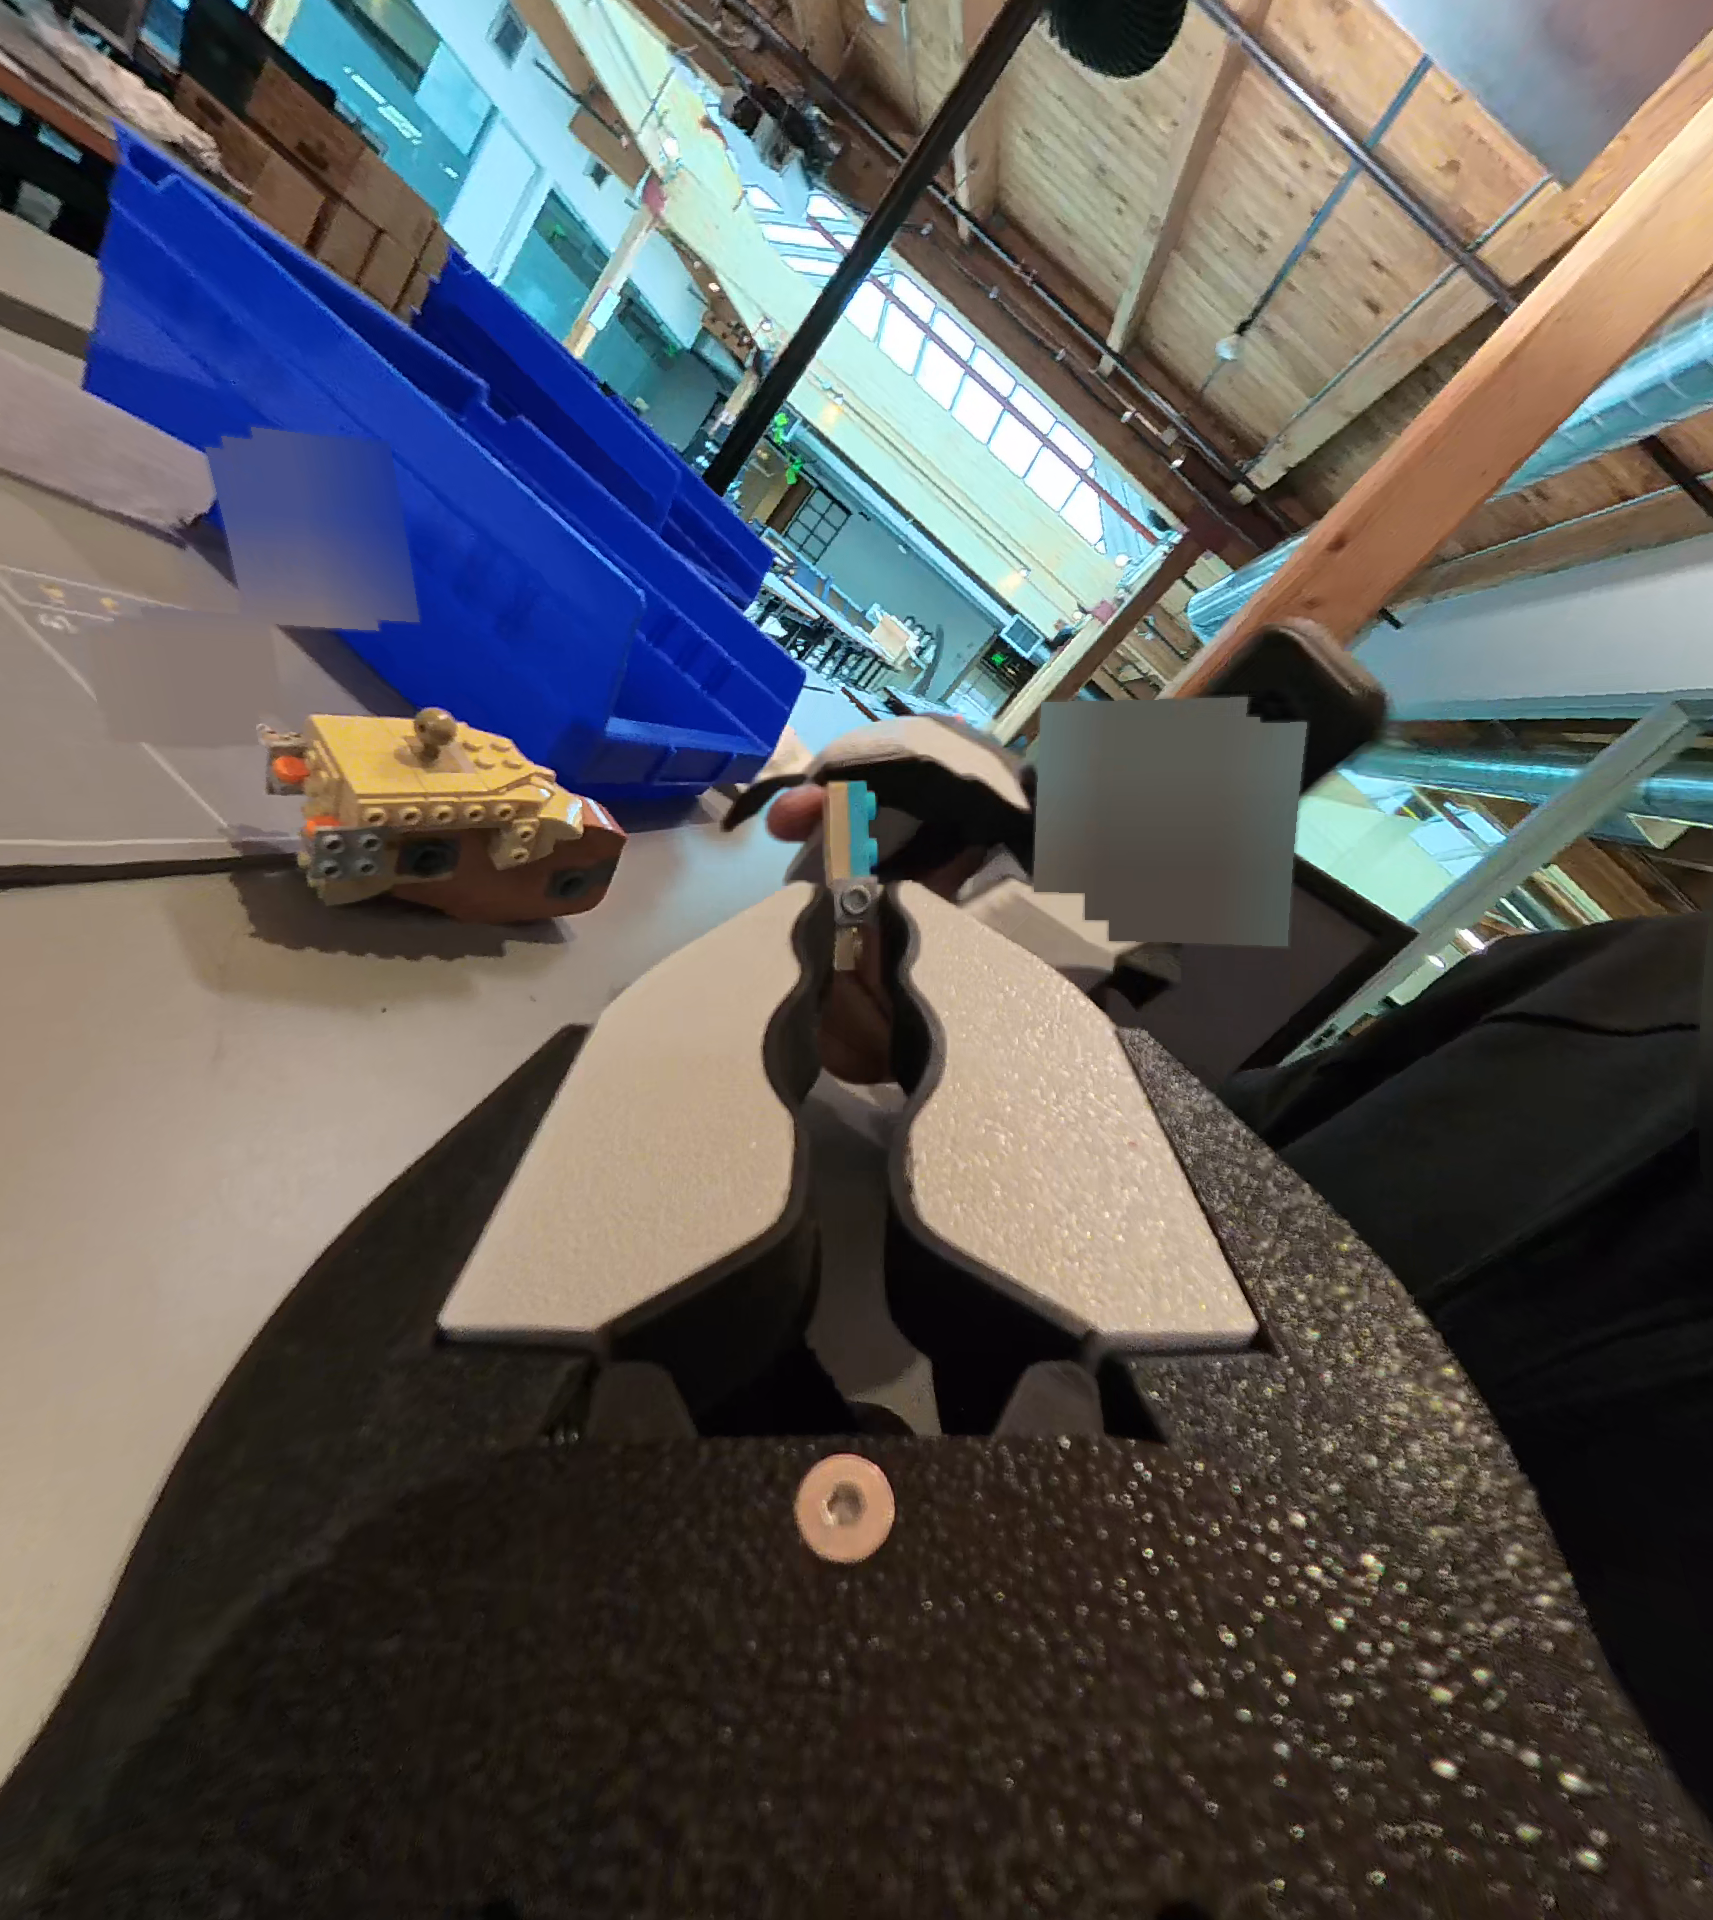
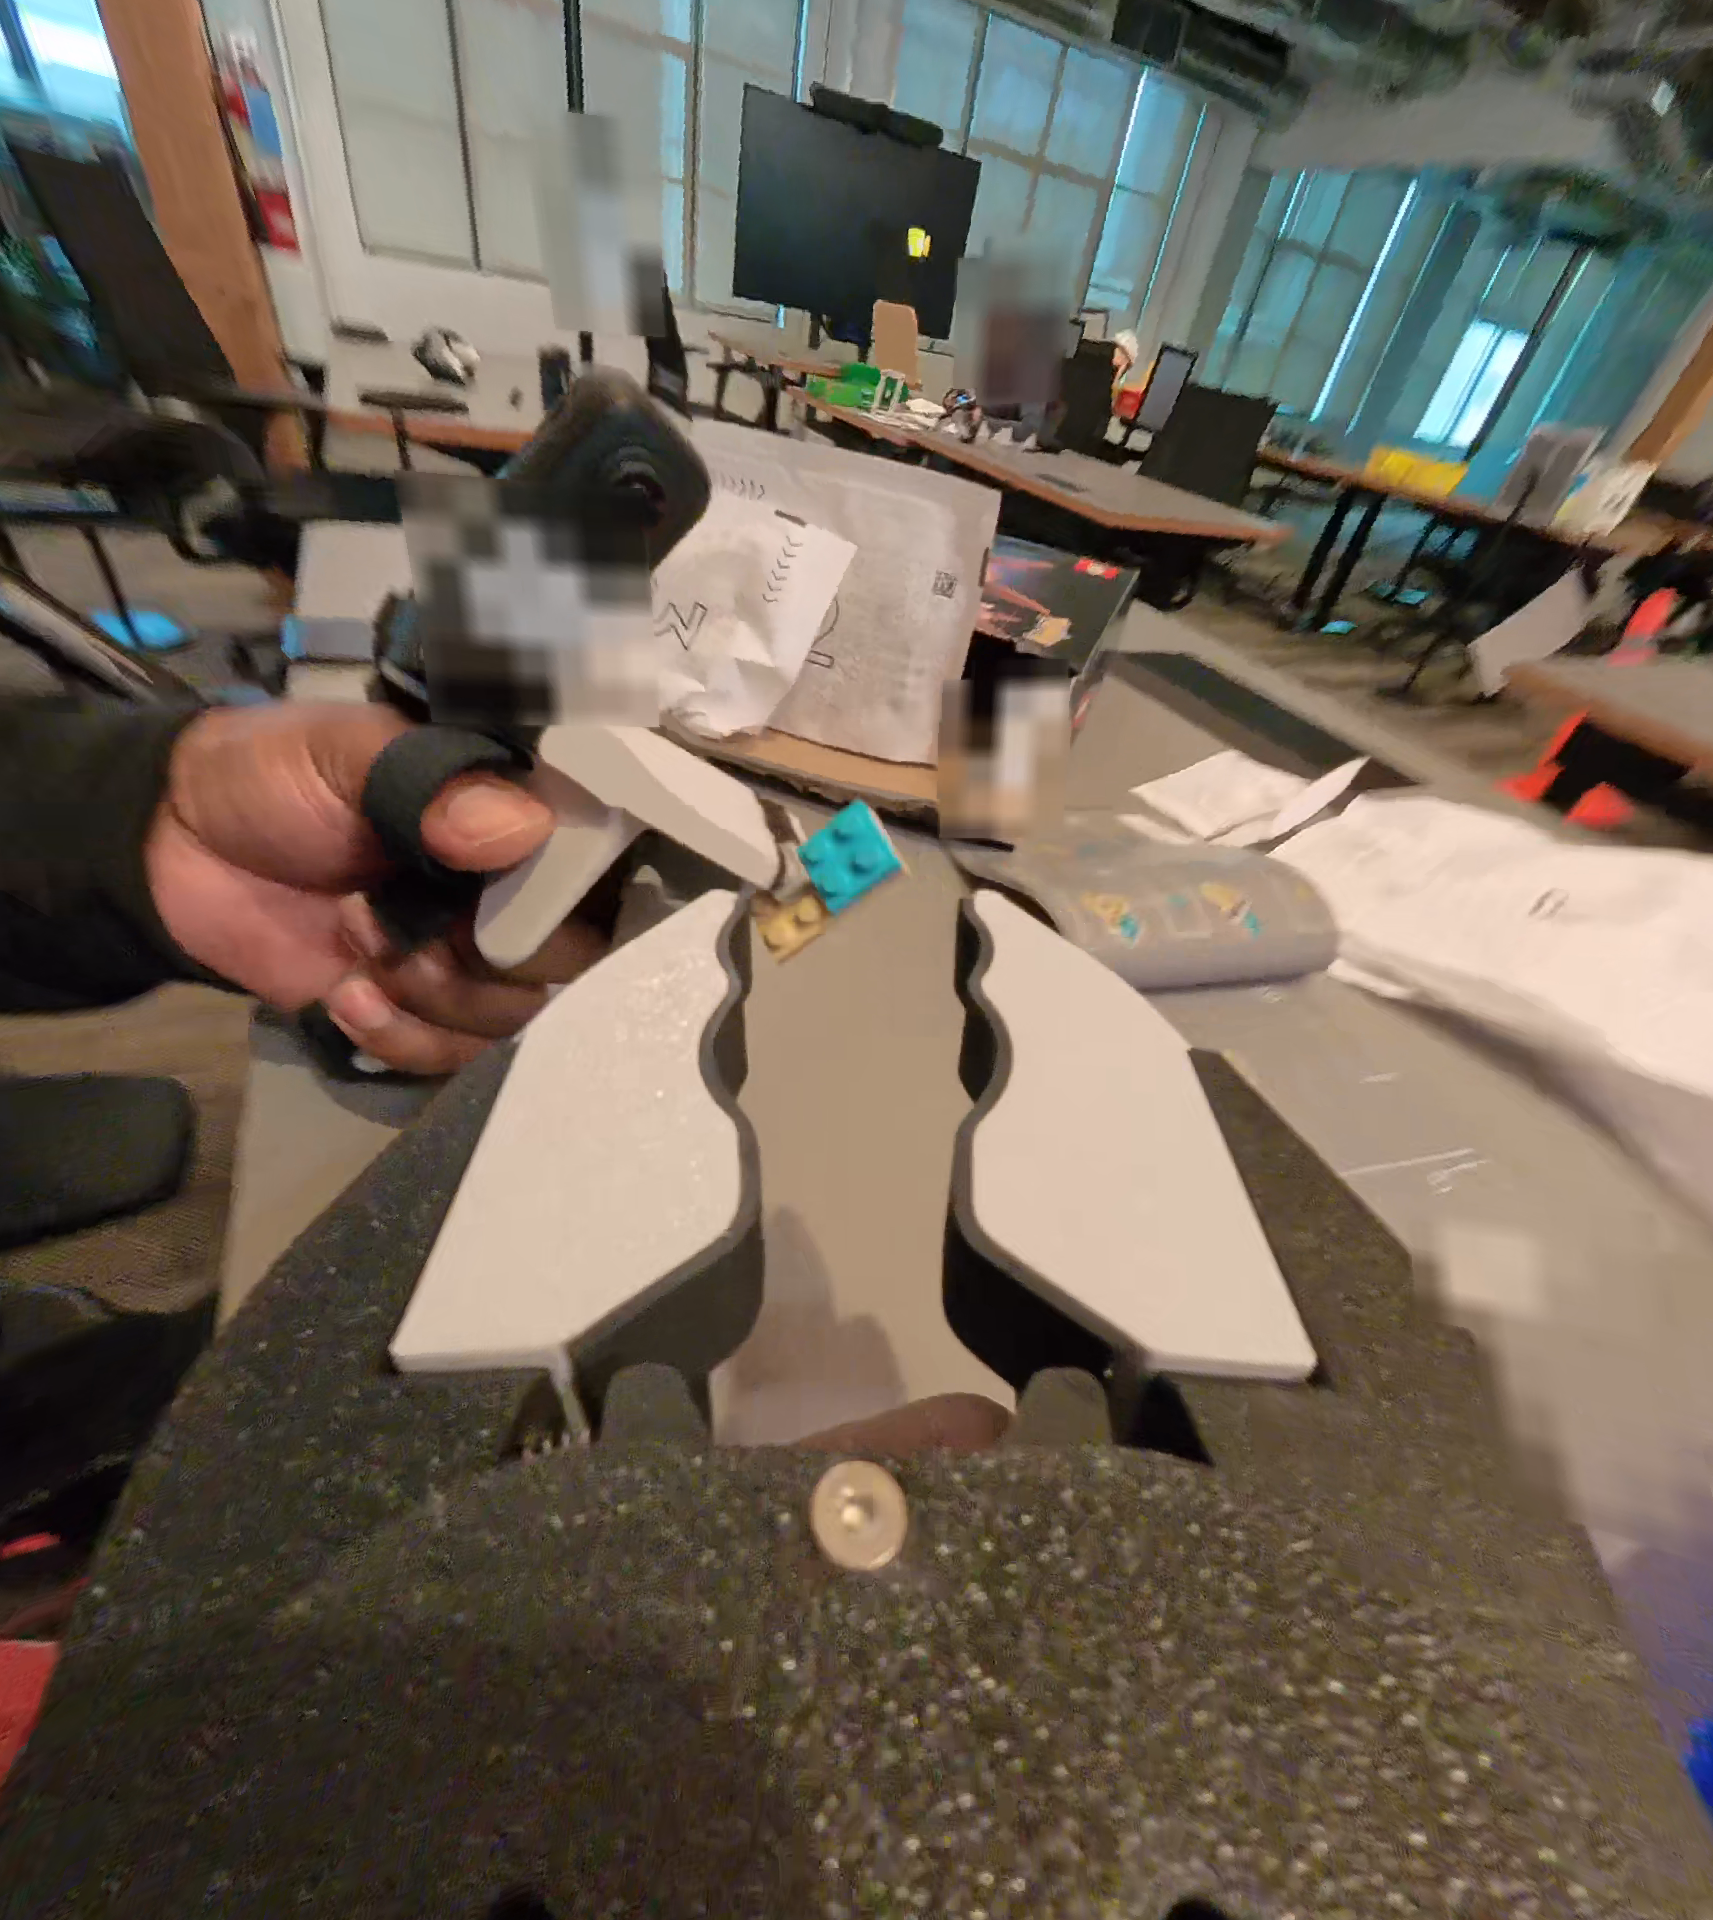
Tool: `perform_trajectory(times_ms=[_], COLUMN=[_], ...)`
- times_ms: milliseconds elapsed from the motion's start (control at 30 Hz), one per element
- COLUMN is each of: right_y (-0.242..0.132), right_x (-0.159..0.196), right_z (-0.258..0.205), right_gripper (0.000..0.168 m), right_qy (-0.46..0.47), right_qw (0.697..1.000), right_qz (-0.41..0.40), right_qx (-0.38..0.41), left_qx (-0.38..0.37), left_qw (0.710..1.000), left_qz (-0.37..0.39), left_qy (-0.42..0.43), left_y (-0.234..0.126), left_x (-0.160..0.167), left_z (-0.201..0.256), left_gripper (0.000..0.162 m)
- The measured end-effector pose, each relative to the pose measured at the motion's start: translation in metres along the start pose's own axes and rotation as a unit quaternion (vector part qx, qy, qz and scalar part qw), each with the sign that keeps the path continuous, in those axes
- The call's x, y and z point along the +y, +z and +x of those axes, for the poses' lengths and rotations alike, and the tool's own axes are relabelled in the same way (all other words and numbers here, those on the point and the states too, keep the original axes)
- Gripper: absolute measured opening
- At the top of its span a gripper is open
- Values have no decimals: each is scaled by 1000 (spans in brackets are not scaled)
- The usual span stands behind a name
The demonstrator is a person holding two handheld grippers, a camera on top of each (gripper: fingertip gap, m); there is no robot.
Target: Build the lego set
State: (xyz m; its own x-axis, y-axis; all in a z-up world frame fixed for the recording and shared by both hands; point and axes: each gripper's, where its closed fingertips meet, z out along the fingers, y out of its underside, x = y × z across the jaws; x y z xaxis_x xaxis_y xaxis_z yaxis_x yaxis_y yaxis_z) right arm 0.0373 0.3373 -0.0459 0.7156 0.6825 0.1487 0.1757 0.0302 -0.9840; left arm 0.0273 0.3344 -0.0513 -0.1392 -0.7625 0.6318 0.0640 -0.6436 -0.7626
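My left gripper (image 1: 854,904) is shut on a small lego assembly (image 1: 850,847), a teal plate on a tan and grey piece, and holds it in the air. In the right wrist view a hand holds that left gripper (image 2: 774,836), with the teal and tan assembly (image 2: 847,852) sticking out of its tips. My right gripper (image 2: 852,914) is open and empty, its tips just short of the assembly, which sits near the left fingertip. A tan and brown lego ship (image 1: 447,821) rests on the grey table (image 1: 208,1091) to the left.
Blue bins (image 1: 416,468) stand behind the ship. An instruction booklet (image 2: 1174,914), white paper bags (image 2: 1558,935) and a dark lego box (image 2: 1049,603) lie on the table beyond my right gripper. A person's dark sleeve (image 2: 21,831) is at the left. The grippers are tip to tip, or close to it.
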Motion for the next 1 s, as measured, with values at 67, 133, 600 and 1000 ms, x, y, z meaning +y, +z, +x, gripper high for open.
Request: perform_trajectory(times_ms=[67, 133, 600, 1000], right_y=[-3, -5, -6, -11], right_x=[-1, -2, -9, -10], right_z=[2, -2, -19, -24], right_gripper=[36, 34, 21, 10], right_qy=[76, 143, 221, 220], right_qw=[997, 987, 963, 959], right_qz=[13, 20, 49, 62], right_qx=[-27, -67, -146, -164], left_qx=[21, 35, 88, 77], left_qw=[1000, 999, 995, 993], left_qz=[4, 4, -18, -43], left_qy=[10, 22, 50, 78], left_y=[0, 0, 3, 5], left_x=[-1, -2, 5, 10], left_z=[6, 11, 26, 27], left_gripper=[8, 8, 8, 8])
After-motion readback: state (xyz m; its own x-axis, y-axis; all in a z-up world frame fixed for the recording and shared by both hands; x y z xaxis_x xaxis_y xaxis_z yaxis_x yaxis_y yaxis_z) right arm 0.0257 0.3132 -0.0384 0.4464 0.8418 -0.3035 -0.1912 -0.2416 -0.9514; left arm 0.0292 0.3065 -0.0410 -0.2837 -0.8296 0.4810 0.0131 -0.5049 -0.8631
